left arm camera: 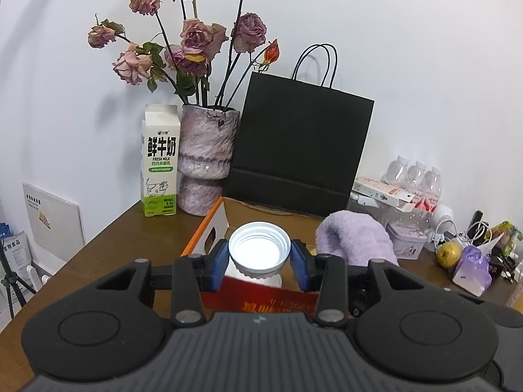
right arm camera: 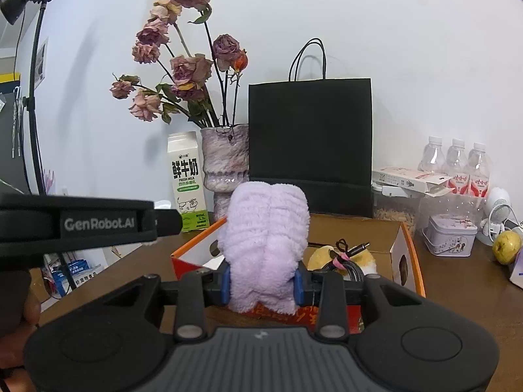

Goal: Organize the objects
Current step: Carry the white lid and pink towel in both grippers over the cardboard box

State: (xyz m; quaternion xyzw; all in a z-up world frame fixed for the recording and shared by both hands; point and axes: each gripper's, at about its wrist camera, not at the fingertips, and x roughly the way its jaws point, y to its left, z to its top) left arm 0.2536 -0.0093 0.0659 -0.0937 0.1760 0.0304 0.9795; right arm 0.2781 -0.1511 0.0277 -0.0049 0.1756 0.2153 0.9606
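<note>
The left tongs (left arm camera: 259,263) are clamped on a white ribbed lid (left arm camera: 259,249), its hollow side facing up, blue pads pressing its rim at nine and three o'clock. The lid hangs above an open cardboard box (left arm camera: 209,228) with orange edges on the brown worktop (left arm camera: 124,238).

The right tongs (right arm camera: 263,282) squeeze a fluffy lilac towel (right arm camera: 266,228), bunched upright between the pads, over the same box. Inside the box, at three o'clock from the towel, lies a coiled cable (right arm camera: 351,256) on something yellow.

Behind the box, at twelve o'clock, stands a black paper bag (right arm camera: 310,143); at eleven o'clock a stone-look vase (right arm camera: 225,160) of dried roses and a milk carton (right arm camera: 188,179). Off at three o'clock are water bottles (right arm camera: 456,160), a small tin (right arm camera: 451,233) and a yellow-green fruit (right arm camera: 506,246).
</note>
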